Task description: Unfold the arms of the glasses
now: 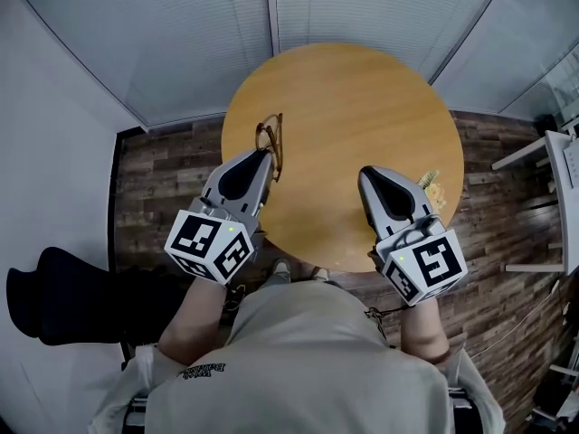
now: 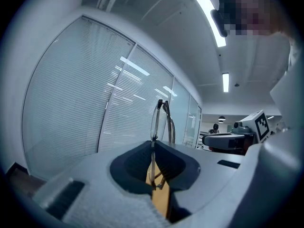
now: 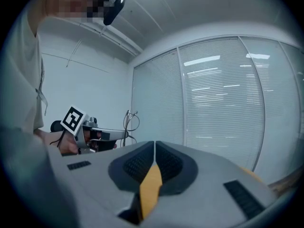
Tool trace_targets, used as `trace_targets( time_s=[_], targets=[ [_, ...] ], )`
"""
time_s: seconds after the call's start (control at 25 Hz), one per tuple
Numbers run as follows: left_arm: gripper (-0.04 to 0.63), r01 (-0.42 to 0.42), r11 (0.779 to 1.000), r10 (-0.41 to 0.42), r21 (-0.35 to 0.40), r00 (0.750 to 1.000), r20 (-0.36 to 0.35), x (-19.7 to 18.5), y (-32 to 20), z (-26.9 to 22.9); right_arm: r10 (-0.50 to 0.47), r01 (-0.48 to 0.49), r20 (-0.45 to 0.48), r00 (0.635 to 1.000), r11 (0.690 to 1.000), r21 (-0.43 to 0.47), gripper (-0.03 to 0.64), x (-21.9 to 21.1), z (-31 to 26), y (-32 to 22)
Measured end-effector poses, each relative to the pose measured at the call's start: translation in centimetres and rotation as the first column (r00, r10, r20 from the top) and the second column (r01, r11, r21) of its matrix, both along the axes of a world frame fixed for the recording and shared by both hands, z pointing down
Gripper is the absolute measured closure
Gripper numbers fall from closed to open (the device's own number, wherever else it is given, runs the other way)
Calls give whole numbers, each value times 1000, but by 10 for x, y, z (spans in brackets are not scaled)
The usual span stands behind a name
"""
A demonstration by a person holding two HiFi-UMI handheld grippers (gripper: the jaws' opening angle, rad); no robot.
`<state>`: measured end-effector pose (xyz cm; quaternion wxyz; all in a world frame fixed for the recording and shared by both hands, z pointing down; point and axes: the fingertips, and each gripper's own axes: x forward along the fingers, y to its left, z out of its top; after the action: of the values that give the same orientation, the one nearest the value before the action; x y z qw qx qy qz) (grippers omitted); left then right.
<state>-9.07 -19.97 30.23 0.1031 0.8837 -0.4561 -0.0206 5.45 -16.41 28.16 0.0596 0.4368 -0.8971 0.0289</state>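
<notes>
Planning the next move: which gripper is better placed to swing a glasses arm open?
Right. The left gripper is shut on the glasses, so it is occupied; the right gripper is empty, jaws together, and likely free to reach across.

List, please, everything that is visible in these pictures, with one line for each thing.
table: one, round, light wood, middle of the head view
glasses: one pair, thin brownish frame, arms look folded, over the table's left part
small yellowish thing: one, at the table's right edge; too small to identify
floor: dark wood planks, around the table
blinds: pale grey, behind the table
white furniture: one piece, at the right edge
black object: one, low at the left
left tool: one, grey, shut on the glasses
right tool: one, grey, shut and empty, over the table's near right part
shirt: one, light, at the bottom
</notes>
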Motion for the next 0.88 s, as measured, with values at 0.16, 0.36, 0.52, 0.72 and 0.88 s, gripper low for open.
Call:
trace_targets(
  time_s=[0.16, 0.36, 0.52, 0.72, 0.88],
  targets=[
    [557, -5, 1000, 5, 12, 1000, 12, 3, -1, -2, -18, 19, 45, 999, 999, -27, 583, -2, 3, 0],
    [557, -10, 1000, 10, 7, 1000, 22, 3, 0, 1, -45, 48, 86, 995, 998, -32, 583, -6, -3, -1],
    [557, -25, 1000, 24, 4, 999, 24, 8, 2, 1, -71, 66, 134, 988, 997, 37, 580, -12, -30, -6],
    [557, -51, 999, 51, 9, 998, 32, 17, 4, 1, -125, 112, 106, 987, 987, 117, 578, -35, -63, -17],
    [557, -76, 997, 75, 15, 996, 46, 25, 8, 0, -169, 151, 104, 980, 975, 161, 580, -54, -86, -24]
  ],
)
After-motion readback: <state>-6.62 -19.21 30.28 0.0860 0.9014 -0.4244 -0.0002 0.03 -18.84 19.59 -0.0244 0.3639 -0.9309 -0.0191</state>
